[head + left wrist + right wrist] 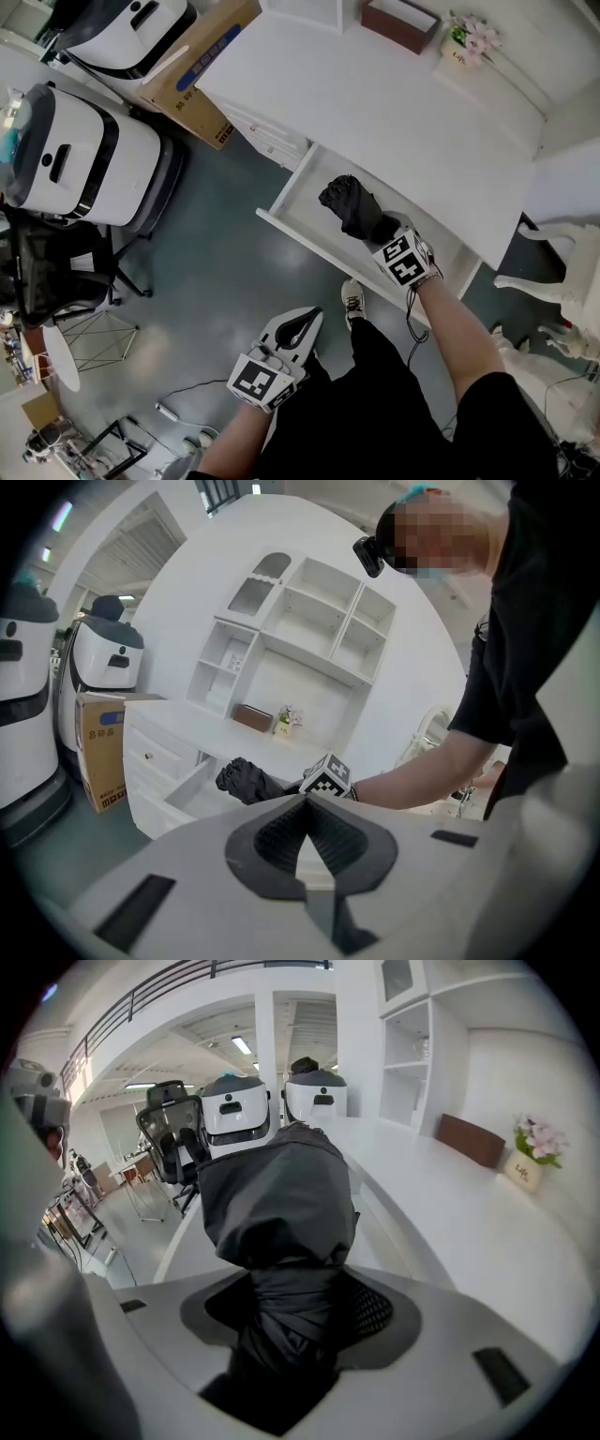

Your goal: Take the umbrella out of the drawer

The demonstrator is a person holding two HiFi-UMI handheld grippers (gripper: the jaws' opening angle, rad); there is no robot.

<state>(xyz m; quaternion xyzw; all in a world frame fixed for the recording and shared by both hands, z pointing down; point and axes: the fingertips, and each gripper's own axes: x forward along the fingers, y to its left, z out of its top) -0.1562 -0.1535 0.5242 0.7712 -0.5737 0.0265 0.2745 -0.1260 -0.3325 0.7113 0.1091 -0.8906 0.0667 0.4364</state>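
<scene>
**Umbrella, black folded fabric (350, 206), gripped above the open white drawer (298, 208)**

The right gripper (373, 228) has its jaws clamped on the umbrella's narrow wrapped end, as the right gripper view shows, with the bunched canopy (281, 1194) standing out in front of the pads. From the head view the bundle hangs over the drawer's interior, near the edge of the white bench (403, 103). In the left gripper view it appears to sit about level with the bench top and not on the drawer floor, though whether it is fully clear of the drawer walls I cannot tell.

The left gripper (304, 326) hangs low beside the person's leg, well apart from the drawer. Its jaws are closed together with nothing between them.

My reading is that the grasp is made and the step in hand is the withdrawal itself. The next move calls for carrying the umbrella up and back toward the person, away from the bench edge, with the grip kept firm. The loose fabric could brush the drawer's front rim or sag if the hold slackens. A place to set it down is not obvious from here; the bench top is the nearest bare surface.
</scene>
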